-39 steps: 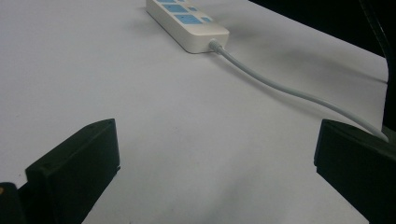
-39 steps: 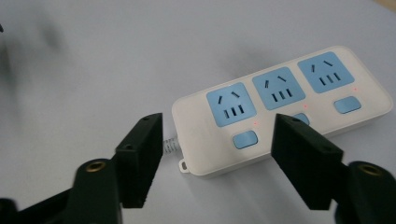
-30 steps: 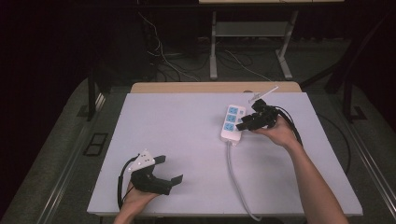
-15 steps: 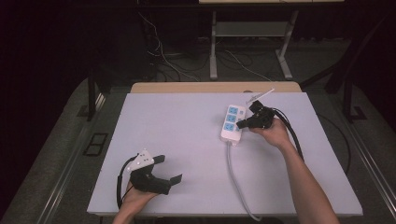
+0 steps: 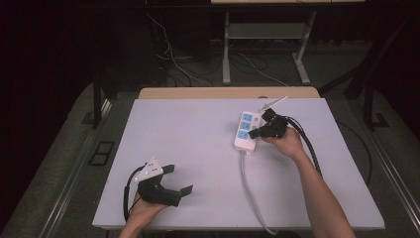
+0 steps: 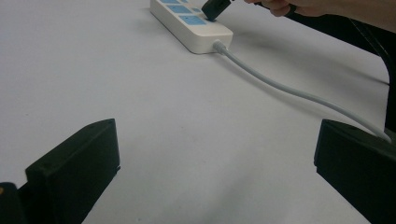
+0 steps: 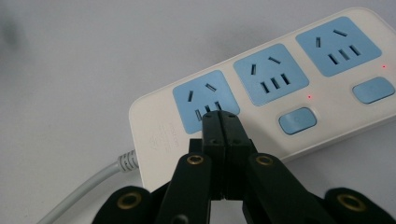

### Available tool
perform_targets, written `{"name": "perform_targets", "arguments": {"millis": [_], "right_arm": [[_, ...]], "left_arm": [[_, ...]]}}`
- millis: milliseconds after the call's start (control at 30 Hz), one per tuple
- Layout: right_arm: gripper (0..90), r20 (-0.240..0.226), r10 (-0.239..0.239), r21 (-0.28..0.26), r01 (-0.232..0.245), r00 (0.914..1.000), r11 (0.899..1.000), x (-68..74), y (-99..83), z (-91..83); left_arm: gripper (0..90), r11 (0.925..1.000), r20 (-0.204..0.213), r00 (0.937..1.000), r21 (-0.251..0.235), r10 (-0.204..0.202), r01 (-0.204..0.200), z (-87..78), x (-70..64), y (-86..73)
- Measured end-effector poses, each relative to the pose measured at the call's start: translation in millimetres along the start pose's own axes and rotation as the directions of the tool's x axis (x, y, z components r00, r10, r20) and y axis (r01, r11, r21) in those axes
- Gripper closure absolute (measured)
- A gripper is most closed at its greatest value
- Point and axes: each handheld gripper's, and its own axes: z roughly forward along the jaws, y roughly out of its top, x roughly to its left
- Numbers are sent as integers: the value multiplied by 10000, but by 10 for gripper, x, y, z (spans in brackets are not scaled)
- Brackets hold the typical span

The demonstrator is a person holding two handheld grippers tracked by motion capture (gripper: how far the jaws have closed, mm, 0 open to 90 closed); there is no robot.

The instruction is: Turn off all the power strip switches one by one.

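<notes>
Right tongs (image 7: 220,117) are pinched fully together, jaws flat against each other, nothing between them. Their tip sits at the near edge of the blue socket face (image 7: 206,100) closest to the cord end of the white plastic three-outlet power strip (image 5: 246,131); whether it touches or hangs just above, can't tell from the right gripper view.

Judgement: the closed tip is being used as a poker, probably heading for one of the blue rocker switches (image 7: 297,120) beside the sockets. Small red dots near the switches look like lit indicators, so the strip may be live.

To do it well:
- keep the jaws closed so the tip stays narrow and stiff
- move off the socket face toward the switch, stay clear of the pin slots
- press straight down on the switch; the strip is loose on the white desk (image 5: 198,148) and could slide or pivot under a sideways push
- light force, then lift straight up

Strip lies at the far right of the desk, its grey round cord (image 5: 250,186) running back to the near edge.

Left tongs (image 5: 173,181) are spread wide, empty, resting low at the near left of the desk, well apart from the strip. They could brace the strip if it skids.
</notes>
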Motion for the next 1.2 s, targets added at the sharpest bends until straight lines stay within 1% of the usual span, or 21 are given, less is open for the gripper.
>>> {"name": "perform_targets", "arguments": {"millis": [167, 233, 333, 600, 633, 667, 700, 733, 833, 900, 1033, 1067, 1100, 1167, 1200], "right_arm": [[898, -2, -73, -53, 73, 10000, 10000, -1, -12, -1], [900, -216, 45, -166, -48, 9998, 9999, -14, -32, 4], [900, -256, 41, -354, -50, 9997, 9994, -18, -63, 2], [900, 24, -217, -334, 217, 9998, 9992, 23, -65, 4], [900, -6, -177, -396, 177, 9998, 9991, 19, -73, 5], [900, -30, -100, -604, 98, 9999, 9981, 9, -115, 12], [900, -30, -100, -604, 98, 9999, 9981, 9, -115, 12], [900, -89, -113, -799, 106, 9999, 9967, 7, -140, 14], [900, -12, -34, -1133, 33, 10000, 9936, 20, -188, 14], [900, 17, -3, -1147, 5, 10000, 9934, 26, -189, 13], [900, 13, 27, -1002, -26, 10000, 9950, 30, -168, 11], [900, -22, 36, -1040, -38, 10000, 9946, 23, -173, 11], [900, -101, 154, -1101, -164, 9998, 9938, 15, -181, 11], [900, -199, 250, -1209, -272, 9995, 9923, 1, -195, 13], [900, -188, 257, -1213, -278, 9995, 9922, 3, -195, 13]], "left_arm": [[0, 10000, 26, 10000, -20, -6, 6, 2, -2, 1], [0, 10000, 62, 10000, -55, -27, 28, -4, -1, 4], [0, 9999, 64, 10000, -108, -64, 65, -13, -5, 5], [0, 9999, 82, 9999, -133, -71, 72, -18, -16, 1], [0, 9999, 94, 9999, -136, -63, 64, -18, -18, 1], [0, 9999, 95, 9999, -134, -52, 54, -21, -19, 1], [0, 9999, 100, 9999, -141, -55, 56, -22, -20, 0], [0, 9999, 101, 9999, -147, -58, 60, -23, -20, -2], [0, 9999, 93, 9999, -124, -75, 77, -21, -20, -4], [0, 9999, 93, 9999, -121, -79, 80, -17, -20, -3], [0, 9999, 88, 9999, -98, -102, 103, -7, -16, -3], [0, 9999, 97, 9999, -105, -108, 109, -6, -13, -3], [0, 9999, 109, 9999, -113, -116, 117, -5, -10, -2], [0, 9998, 132, 9998, -141, -155, 157, -4, -9, -2], [0, 9998, 141, 9998, -146, -164, 166, -5, -9, -1]]}}
